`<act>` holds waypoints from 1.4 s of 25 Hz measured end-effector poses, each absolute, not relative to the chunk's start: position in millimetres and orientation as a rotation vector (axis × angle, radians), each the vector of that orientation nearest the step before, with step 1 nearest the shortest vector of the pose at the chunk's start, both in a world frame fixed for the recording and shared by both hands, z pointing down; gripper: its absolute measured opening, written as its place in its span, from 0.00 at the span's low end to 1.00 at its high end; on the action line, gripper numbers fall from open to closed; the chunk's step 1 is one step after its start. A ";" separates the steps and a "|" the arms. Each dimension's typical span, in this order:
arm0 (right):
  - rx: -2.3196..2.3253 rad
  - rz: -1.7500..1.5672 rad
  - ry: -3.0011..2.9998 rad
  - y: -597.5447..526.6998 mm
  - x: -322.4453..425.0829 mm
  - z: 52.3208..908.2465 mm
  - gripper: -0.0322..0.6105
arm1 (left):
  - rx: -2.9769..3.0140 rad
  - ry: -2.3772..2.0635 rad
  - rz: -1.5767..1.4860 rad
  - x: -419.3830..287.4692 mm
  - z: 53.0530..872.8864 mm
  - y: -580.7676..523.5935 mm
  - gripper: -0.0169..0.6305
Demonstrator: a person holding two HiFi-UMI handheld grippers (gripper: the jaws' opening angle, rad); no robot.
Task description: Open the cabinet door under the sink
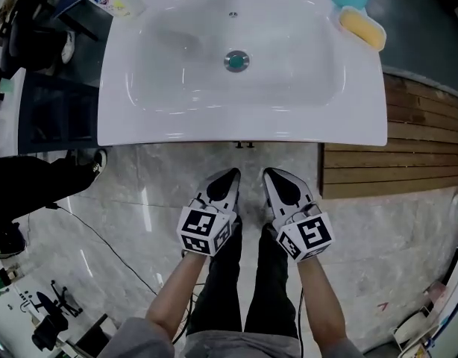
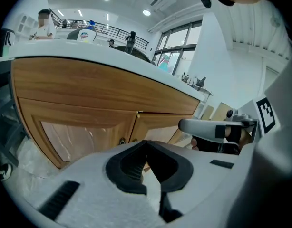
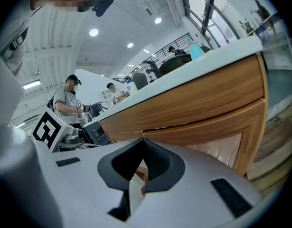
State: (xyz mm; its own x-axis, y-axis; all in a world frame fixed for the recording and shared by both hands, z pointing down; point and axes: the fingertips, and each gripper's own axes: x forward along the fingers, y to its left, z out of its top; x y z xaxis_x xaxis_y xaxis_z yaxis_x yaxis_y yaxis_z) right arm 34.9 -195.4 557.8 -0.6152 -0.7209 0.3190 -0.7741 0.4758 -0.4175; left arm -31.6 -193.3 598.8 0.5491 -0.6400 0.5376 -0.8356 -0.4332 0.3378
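Sink (image 1: pixel 124 129) overhangs shut cabinet doors (image 2: pixel 89 122); soap (image 1: pixel 362 27) on rim; wood decking (image 1: pixel 415 151) right

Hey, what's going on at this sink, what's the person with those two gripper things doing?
A person stands in front of the white sink, holding the left gripper and the right gripper side by side, both pointed toward the wooden cabinet doors beneath it. Both sets of jaws are shut with nothing between them. The doors are closed, and neither gripper touches them yet.
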 end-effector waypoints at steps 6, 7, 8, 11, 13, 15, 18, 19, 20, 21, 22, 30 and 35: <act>1.332 0.835 -2.612 -193.5 28.6 570.4 0.06 | 2.197 -1.198 0.471 -37.1 617.0 -194.3 0.04; 1.330 0.836 -2.612 -193.5 27.5 572.9 0.06 | 2.193 -1.202 0.479 -37.7 620.4 -194.9 0.04; 1.328 0.838 -2.612 -193.6 26.6 575.7 0.06 | 2.188 -1.204 0.487 -38.1 624.3 -195.6 0.04; 1.314 0.834 -2.614 -195.4 24.0 584.3 0.06 | 2.176 -1.208 0.513 -38.3 638.8 -198.5 0.04; 1.309 0.833 -2.615 -197.4 22.5 589.9 0.06 | 2.169 -1.204 0.526 -37.7 649.1 -201.3 0.04; 1.311 0.839 -2.611 -198.4 21.8 595.8 0.06 | 2.162 -1.200 0.536 -37.1 659.1 -204.2 0.04; 1.317 0.844 -2.606 -199.7 22.6 602.4 0.06 | 2.148 -1.193 0.557 -35.4 674.7 -209.5 0.04; 1.317 0.842 -2.606 -200.3 22.8 604.2 0.06 | 2.141 -1.192 0.565 -35.0 680.1 -211.6 0.04; 1.316 0.840 -2.605 -200.7 22.8 606.2 0.06 | 2.134 -1.194 0.574 -35.2 685.3 -213.8 0.04; 1.313 0.838 -2.604 -200.9 22.7 608.4 0.06 | 2.125 -1.198 0.581 -35.7 690.1 -216.1 0.05; 1.312 0.838 -2.603 -201.1 22.9 610.6 0.06 | 2.115 -1.203 0.587 -36.5 694.5 -218.3 0.07; 1.314 0.801 -2.578 -203.8 31.8 625.5 0.06 | 2.018 -1.219 0.605 -41.9 723.7 -232.3 0.19; 1.326 0.826 -2.579 -206.7 37.5 632.4 0.06 | 1.983 -1.223 0.588 -41.1 731.7 -238.5 0.20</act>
